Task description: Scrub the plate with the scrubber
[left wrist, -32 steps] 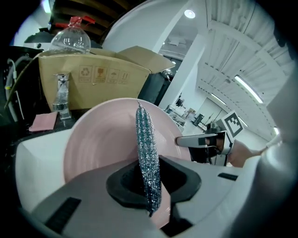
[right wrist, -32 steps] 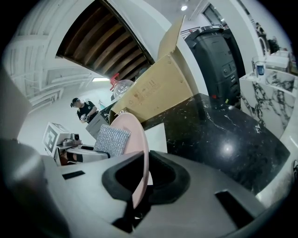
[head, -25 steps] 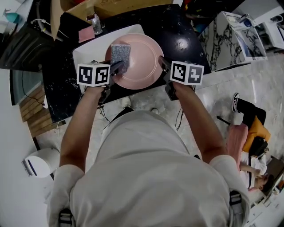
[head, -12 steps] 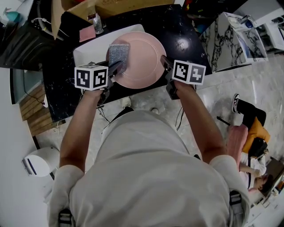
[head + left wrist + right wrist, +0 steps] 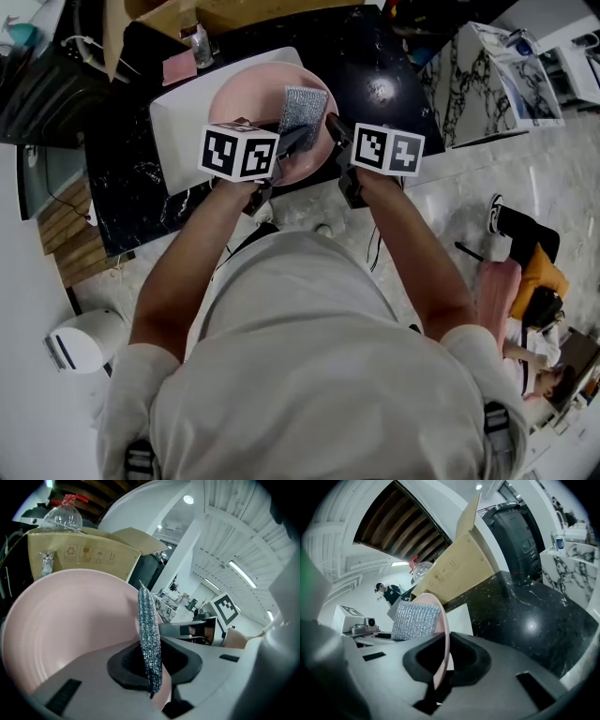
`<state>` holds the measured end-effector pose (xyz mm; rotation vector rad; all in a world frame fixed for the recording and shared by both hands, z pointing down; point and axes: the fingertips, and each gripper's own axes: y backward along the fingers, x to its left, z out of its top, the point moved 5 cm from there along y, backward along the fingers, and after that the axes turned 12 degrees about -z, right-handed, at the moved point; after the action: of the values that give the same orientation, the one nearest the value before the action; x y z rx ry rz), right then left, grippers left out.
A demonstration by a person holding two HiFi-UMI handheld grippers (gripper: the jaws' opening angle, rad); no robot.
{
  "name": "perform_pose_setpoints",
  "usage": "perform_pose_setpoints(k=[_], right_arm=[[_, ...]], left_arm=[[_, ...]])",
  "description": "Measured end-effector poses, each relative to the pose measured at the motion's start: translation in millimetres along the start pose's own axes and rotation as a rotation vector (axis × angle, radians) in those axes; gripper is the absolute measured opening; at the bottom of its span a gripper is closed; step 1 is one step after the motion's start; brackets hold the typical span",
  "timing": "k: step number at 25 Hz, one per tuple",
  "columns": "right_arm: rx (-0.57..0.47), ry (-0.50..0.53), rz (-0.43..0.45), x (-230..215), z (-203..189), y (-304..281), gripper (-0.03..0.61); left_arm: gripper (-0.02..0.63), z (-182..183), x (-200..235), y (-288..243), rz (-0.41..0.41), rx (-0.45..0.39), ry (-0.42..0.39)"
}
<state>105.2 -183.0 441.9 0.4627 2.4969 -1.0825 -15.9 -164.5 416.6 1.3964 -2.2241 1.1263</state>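
A pink plate (image 5: 246, 101) is held tilted above the white tray (image 5: 183, 117) on the black counter. My right gripper (image 5: 330, 127) is shut on the plate's right rim; in the right gripper view the rim (image 5: 442, 641) runs edge-on between its jaws. My left gripper (image 5: 292, 141) is shut on a silver mesh scrubber (image 5: 302, 108), which lies against the plate's face near the right side. In the left gripper view the scrubber (image 5: 149, 644) stands edge-on between the jaws, with the pink plate (image 5: 61, 616) filling the left. The scrubber (image 5: 415, 619) also shows in the right gripper view.
A cardboard box (image 5: 225, 14) stands at the counter's far edge, with a small clear bottle (image 5: 198, 44) and a pink pad (image 5: 178, 67) near it. A marble-patterned block (image 5: 469, 80) stands to the right. Shoes and bags lie on the floor at right.
The scrubber has slid from the plate's left side across to its right side, with the left gripper following. The plate has shifted left and tilted up.
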Motion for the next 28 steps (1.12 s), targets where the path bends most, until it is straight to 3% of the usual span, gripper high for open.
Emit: perform_pose_setpoints(k=[4, 12, 28], right_arm=[[-0.015, -0.025, 0.014, 0, 2, 3, 0.023], [-0.017, -0.029, 0.019, -5, 1, 4, 0.023], [-0.023, -0.045, -0.009, -22, 2, 6, 0.026]], left_arm=[[0.071, -5, 2, -5, -0.034, -0.015, 0.049], [0.071, -14, 22, 17, 0.013, -0.001, 0.077], [0.071, -27, 69, 88, 0.198, 0.006, 0.071]])
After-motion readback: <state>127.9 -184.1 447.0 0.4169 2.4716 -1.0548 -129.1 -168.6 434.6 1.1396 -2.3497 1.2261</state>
